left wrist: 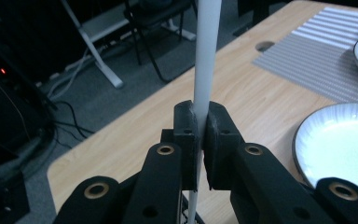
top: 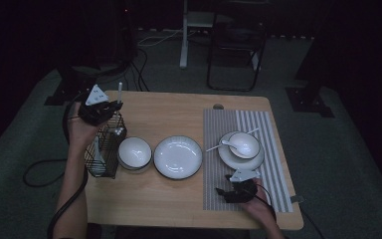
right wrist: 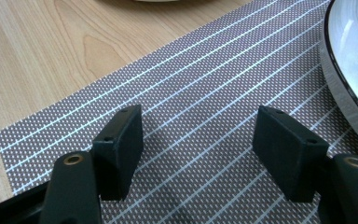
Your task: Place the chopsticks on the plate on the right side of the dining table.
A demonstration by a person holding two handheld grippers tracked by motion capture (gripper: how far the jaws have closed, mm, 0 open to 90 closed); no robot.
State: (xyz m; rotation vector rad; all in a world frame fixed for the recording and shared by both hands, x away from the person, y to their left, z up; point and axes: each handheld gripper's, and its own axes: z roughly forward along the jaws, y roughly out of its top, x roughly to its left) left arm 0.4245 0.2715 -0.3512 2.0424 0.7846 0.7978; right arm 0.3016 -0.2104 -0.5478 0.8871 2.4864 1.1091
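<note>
My left gripper (top: 110, 110) is held above the black wire basket (top: 104, 149) at the table's left edge. It is shut on the thin white handle of a utensil (left wrist: 206, 46), which stands upright between the pads and sticks out above the gripper (left wrist: 201, 119). The utensil's (top: 120, 92) lower end hangs at the basket's rim. My right gripper (top: 224, 191) rests low over the striped placemat (top: 273, 149) near the front edge, open, with nothing between its jaws (right wrist: 198, 135).
A white bowl (top: 135, 152) and a wide white plate (top: 177, 156) sit beside the basket. On the placemat (right wrist: 205, 84) a plate (top: 229, 157) carries a small bowl and a spoon (top: 221, 145); its dark rim (right wrist: 349, 79) lies close to my right jaw. Another white utensil leans inside the basket.
</note>
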